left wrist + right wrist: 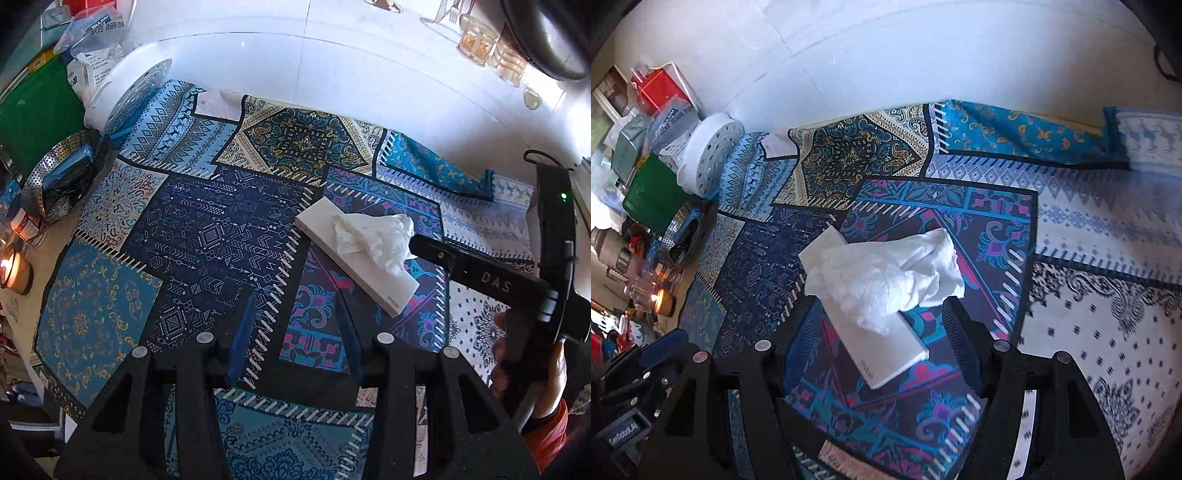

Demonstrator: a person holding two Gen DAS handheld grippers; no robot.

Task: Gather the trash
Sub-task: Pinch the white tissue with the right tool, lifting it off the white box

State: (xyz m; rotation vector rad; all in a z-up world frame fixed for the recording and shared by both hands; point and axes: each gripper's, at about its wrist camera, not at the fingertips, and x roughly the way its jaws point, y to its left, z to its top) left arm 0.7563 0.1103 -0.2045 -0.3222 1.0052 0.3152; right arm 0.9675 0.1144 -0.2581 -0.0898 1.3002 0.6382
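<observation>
A crumpled white tissue (373, 236) lies on a flat white box (321, 221) on the patterned tablecloth (207, 236). In the right wrist view the tissue (886, 273) and box (890, 350) sit just ahead of and between the fingers. My right gripper (881, 314) is open, its blue pads on either side of the tissue, not touching it. It also shows in the left wrist view (417, 243) reaching in from the right. My left gripper (295, 314) is open and empty, hovering over the cloth left of the box.
A white perforated lid (129, 92), a metal steamer basket (62, 166), a green box (37, 114), bags and a lit candle (11, 269) crowd the left edge. Glass jars (476, 40) and cutlery stand at the far right. A white wall lies behind.
</observation>
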